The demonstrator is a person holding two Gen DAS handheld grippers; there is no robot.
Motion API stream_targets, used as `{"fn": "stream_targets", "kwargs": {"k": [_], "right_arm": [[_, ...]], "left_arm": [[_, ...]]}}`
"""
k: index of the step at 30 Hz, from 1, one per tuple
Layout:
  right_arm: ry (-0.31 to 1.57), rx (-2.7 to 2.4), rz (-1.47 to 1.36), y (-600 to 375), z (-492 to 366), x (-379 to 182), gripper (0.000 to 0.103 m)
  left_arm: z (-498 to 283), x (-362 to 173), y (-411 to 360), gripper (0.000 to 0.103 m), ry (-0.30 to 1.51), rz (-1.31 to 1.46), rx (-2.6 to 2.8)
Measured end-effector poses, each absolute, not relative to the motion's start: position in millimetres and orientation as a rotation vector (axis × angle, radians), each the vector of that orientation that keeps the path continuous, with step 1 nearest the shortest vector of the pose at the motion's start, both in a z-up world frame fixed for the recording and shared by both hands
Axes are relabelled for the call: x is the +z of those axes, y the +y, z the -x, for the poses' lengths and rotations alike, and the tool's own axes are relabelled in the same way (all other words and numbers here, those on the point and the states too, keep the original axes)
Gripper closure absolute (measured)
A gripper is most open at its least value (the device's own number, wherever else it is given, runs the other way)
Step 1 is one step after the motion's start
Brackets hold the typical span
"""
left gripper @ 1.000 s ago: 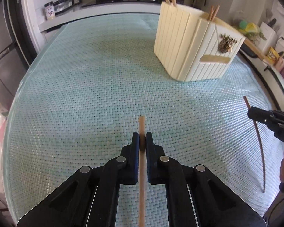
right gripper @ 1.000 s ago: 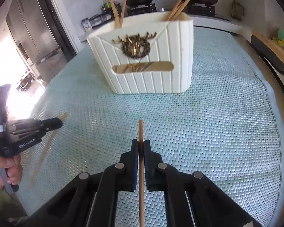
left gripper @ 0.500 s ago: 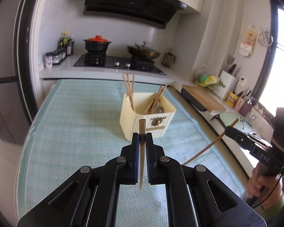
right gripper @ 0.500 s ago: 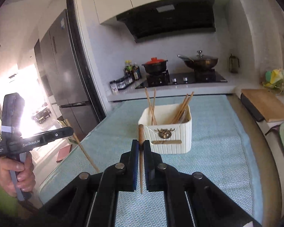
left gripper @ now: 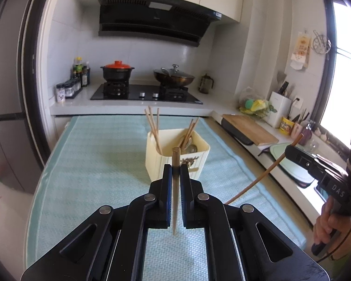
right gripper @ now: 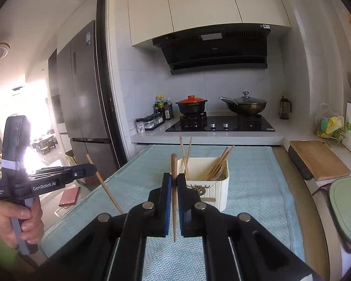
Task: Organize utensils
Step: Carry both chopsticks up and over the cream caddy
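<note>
Chopsticks are off the surface [left gripper: 100, 164] now: a second ago each one lay low over the green mat with my fingers pinching it there, and since then both hands have come up and tipped more level, so the whole kitchen shows ahead instead of just the weave.

My left gripper [left gripper: 175, 171] has its fingers pressed together on a pale chopstick [left gripper: 175, 187], which stands nearly upright between them, blunt end above the tips and thin end hanging below. My right gripper [right gripper: 172, 180] pinches a second chopstick [right gripper: 173, 199] the same way; seen from my left, that stick slants down and away from the right fingers.

Ahead of both sets of fingers, and below them, sits the cream holder [left gripper: 175, 161] on the mat, with other chopsticks already leaning in two of its sections and what looks like a spoon in one. Neither of my sticks touches it yet.

I judge the pickup done for both and the carry under way. What remains is to bring each stick over the open top, point it thin end down into a section with the others, and let go without knocking those already leaning there.
</note>
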State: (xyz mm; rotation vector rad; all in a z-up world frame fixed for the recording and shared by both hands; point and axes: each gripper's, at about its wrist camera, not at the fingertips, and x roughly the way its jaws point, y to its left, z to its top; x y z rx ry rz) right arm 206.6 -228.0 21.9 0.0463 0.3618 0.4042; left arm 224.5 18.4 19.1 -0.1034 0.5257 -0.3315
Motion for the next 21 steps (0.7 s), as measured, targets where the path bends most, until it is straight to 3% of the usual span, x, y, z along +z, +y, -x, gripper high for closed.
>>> {"fn": "stream_targets", "kwargs": {"k": [12,21], "right_arm": [[0.352,0.388,-0.043,-231.3,-226.4,32.2,0.098],[0.236,0.373,0.007,-226.0,-278.7,91.4,0.098]], "left_arm": [[-244.5,34.2,17.6,0.098,0.522,0.087,-0.349],[-308.9,90.6,29.0,0.098,0.463,0.158,-0.375]]}}
